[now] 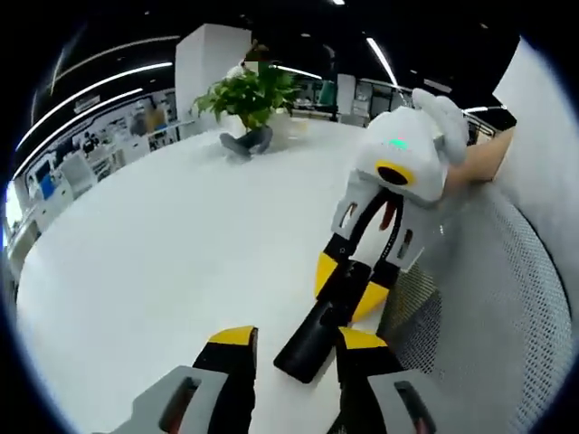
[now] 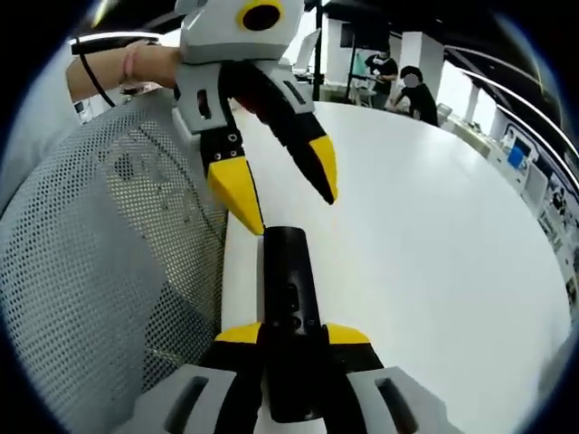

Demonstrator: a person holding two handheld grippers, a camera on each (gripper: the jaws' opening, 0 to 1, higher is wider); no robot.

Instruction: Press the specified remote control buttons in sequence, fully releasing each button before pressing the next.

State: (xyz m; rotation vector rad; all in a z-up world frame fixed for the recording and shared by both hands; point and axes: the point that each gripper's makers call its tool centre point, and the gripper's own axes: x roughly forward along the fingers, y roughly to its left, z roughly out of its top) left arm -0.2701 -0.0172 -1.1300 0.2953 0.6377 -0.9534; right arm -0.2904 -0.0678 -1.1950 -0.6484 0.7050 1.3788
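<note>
A person stands at the rim of a broad white bench (image 1: 181,244), a handheld gripper in each hand. The right gripper (image 2: 291,336) is clamped on a slim black remote control (image 2: 289,298); its two yellow-tipped jaws press the remote's sides, and the remote runs straight forward from them, its far end free. In the left gripper view the same remote control (image 1: 312,342) pokes out from that gripper's yellow tips, its free end just ahead of and between the left gripper's own jaws.

The left gripper (image 1: 294,348) is open, jaws spread with the remote's end in the gap but not touching either tip that I can make out. In the right gripper view the left gripper (image 2: 280,185) comes from ahead, its lower yellow tip just beside the remote's far end.

The bench edge runs right alongside both grippers, with a grey mesh chair back (image 2: 99,262) crowding the near side. Beyond the grippers the bench top is wide open. Far across it sit a potted green plant (image 1: 249,95) and a small dark object (image 1: 246,142).
</note>
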